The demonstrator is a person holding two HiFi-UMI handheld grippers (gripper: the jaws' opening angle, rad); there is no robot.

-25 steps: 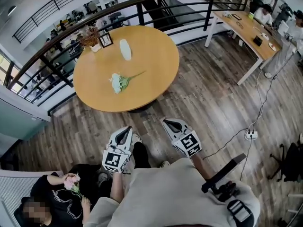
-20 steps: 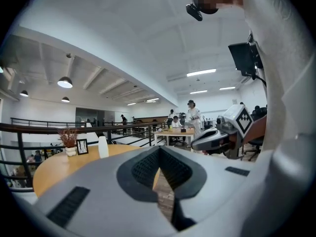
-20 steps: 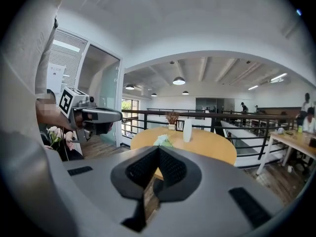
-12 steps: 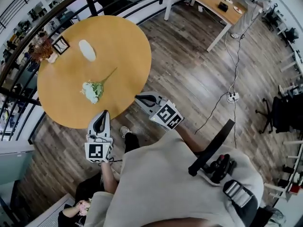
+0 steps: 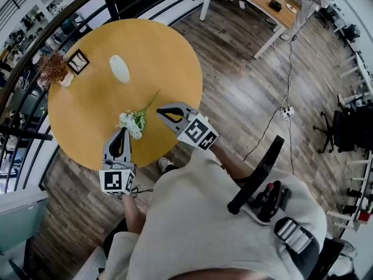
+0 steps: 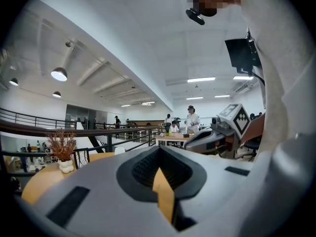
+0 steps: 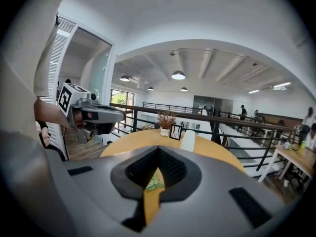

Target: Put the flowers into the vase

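Now the left gripper (image 5: 122, 136) and the right gripper (image 5: 161, 113) are hovering over the near edge of the round table (image 5: 169, 57), both shut and empty.
Nearest, the left gripper is pointing level, jaws pressed together on nothing; the right gripper, likewise closed, is tilting slightly down. The pale flowers (image 5: 133, 123) are lying on the tabletop between the two tips. Farther on, the white vase (image 5: 119, 69) is standing upright, well apart from the flowers. Beyond it, a picture frame (image 5: 78, 62) and a pot of dried stems (image 5: 55, 70) are sitting by the railing (image 7: 222, 118).
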